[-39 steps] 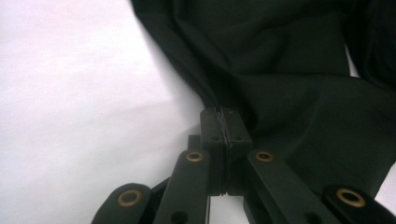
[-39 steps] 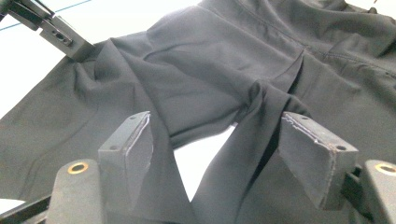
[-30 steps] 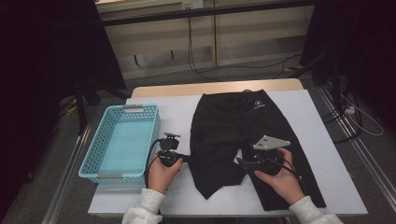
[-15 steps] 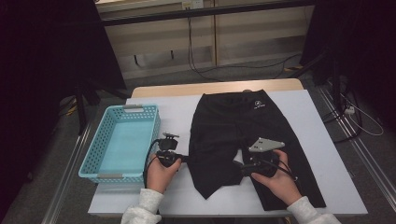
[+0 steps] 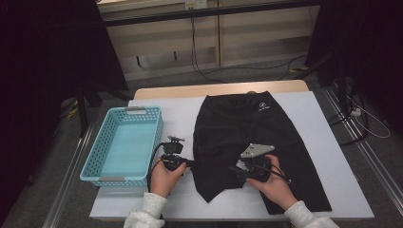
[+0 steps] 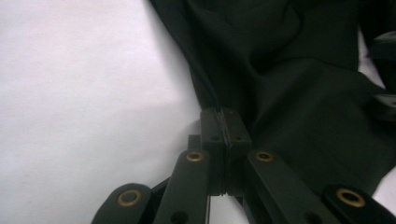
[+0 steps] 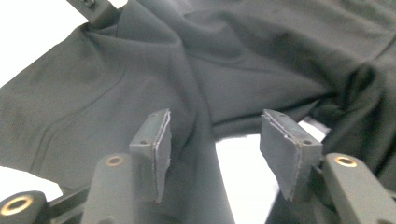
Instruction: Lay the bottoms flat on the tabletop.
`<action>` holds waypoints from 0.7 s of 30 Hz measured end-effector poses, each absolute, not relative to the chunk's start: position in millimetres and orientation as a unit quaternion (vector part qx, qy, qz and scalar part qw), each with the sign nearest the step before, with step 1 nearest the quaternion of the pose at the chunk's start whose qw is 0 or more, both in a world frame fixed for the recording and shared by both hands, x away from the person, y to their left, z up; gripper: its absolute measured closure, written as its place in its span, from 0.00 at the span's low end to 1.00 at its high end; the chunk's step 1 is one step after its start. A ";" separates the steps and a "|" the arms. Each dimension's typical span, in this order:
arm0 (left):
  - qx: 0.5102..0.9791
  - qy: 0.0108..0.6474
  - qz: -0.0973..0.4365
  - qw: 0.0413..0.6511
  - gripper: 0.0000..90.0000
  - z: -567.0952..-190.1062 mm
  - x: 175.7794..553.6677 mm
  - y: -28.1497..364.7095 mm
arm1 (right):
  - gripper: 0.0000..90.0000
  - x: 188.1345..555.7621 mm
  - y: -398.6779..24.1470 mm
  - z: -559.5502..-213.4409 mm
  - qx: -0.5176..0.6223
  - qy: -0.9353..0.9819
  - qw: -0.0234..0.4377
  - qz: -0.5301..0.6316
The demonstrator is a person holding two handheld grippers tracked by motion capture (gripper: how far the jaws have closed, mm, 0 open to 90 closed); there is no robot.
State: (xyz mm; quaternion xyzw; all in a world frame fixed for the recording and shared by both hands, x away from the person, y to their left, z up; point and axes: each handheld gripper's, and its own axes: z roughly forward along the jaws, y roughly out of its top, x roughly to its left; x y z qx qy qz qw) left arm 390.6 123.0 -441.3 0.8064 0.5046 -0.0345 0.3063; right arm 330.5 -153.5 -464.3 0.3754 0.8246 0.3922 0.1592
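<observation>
White tabletop (image 5: 313,142) under dim light, wooden strip along its far edge, dark floor and cables beyond. Left gripper's pads (image 6: 219,128) pressed flat together, pinching the edge of the black stretch-fabric shorts (image 5: 252,137) where the cloth meets the bare table; fabric bunched into folds just past the pinch (image 6: 280,93). Left gripper (image 5: 190,164) held level at the garment's near left edge, same spot and same clamp as a second earlier, hand (image 5: 165,176) unmoved. Right gripper's pads (image 7: 156,144) standing about half apart, having just been closing from a wider spread, cloth lying between and below them but not yet pinched, a sliver of white table visible in the gap. Right gripper (image 5: 236,170) now sitting lower and nearer the left one than a second ago, its grey three-cornered plate (image 5: 256,149) shifted leftward over the shorts' crotch area, right hand (image 5: 275,183) behind it on the right leg. Shorts spread flat mid-table, waistband with small white logo (image 5: 262,108) at the far end, legs toward the person, placement unchanged. Light blue plastic lattice basket (image 5: 102,176) at the table's left edge, well apart from the garment, unchanged.
</observation>
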 end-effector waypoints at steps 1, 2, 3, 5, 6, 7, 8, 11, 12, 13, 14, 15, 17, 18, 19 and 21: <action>0.806 0.504 -0.033 0.307 1.00 -441.2 390.4 122.9 | 0.55 330.7 -152.8 -464.8 0.375 0.827 0.155 0.389; 0.805 0.505 -0.034 0.309 1.00 -440.9 390.3 123.4 | 0.60 330.6 -152.8 -464.6 0.375 0.827 0.153 0.390; 0.805 0.505 -0.032 0.309 1.00 -440.4 390.7 124.6 | 0.65 330.3 -152.9 -464.3 0.374 0.828 0.148 0.391; 0.799 0.512 -0.025 0.315 1.00 -438.9 391.3 128.1 | 0.68 329.4 -152.8 -464.8 0.376 0.831 0.139 0.386; 0.798 0.513 -0.023 0.316 1.00 -437.7 391.8 130.2 | 0.71 329.0 -152.9 -465.2 0.375 0.832 0.135 0.387; 0.795 0.516 -0.019 0.318 1.00 -436.9 392.0 131.5 | 0.74 328.7 -153.3 -465.3 0.373 0.832 0.130 0.390; 0.793 0.516 -0.020 0.322 1.00 -436.1 392.6 132.9 | 0.73 328.4 -153.3 -465.1 0.374 0.831 0.130 0.390; 0.788 0.521 -0.012 0.327 1.00 -435.7 393.5 134.2 | 0.81 326.8 -152.5 -465.5 0.370 0.832 0.126 0.393; 0.788 0.520 -0.012 0.328 1.00 -435.8 393.8 134.4 | 0.83 326.4 -152.3 -465.6 0.368 0.833 0.123 0.394; 0.788 0.520 -0.011 0.329 1.00 -436.0 393.8 134.1 | 0.86 325.8 -152.2 -465.2 0.366 0.834 0.122 0.395; 0.788 0.520 -0.009 0.329 1.00 -436.1 393.8 134.0 | 0.88 325.2 -152.4 -464.6 0.363 0.835 0.121 0.395; 0.788 0.521 -0.007 0.329 1.00 -436.4 394.0 133.8 | 0.91 324.2 -152.5 -464.1 0.361 0.836 0.122 0.395; 0.788 0.519 -0.005 0.329 1.00 -437.6 394.3 133.6 | 0.93 322.1 -152.9 -463.2 0.358 0.837 0.129 0.393; 0.788 0.520 -0.004 0.330 1.00 -439.3 394.6 133.1 | 0.93 321.5 -153.1 -463.0 0.358 0.836 0.127 0.396; 0.789 0.519 -0.006 0.329 1.00 -440.0 394.8 133.0 | 0.95 320.4 -153.2 -463.0 0.358 0.835 0.119 0.400; 0.790 0.517 -0.004 0.329 1.00 -440.9 394.9 132.2 | 0.98 318.7 -153.1 -463.0 0.357 0.835 0.116 0.402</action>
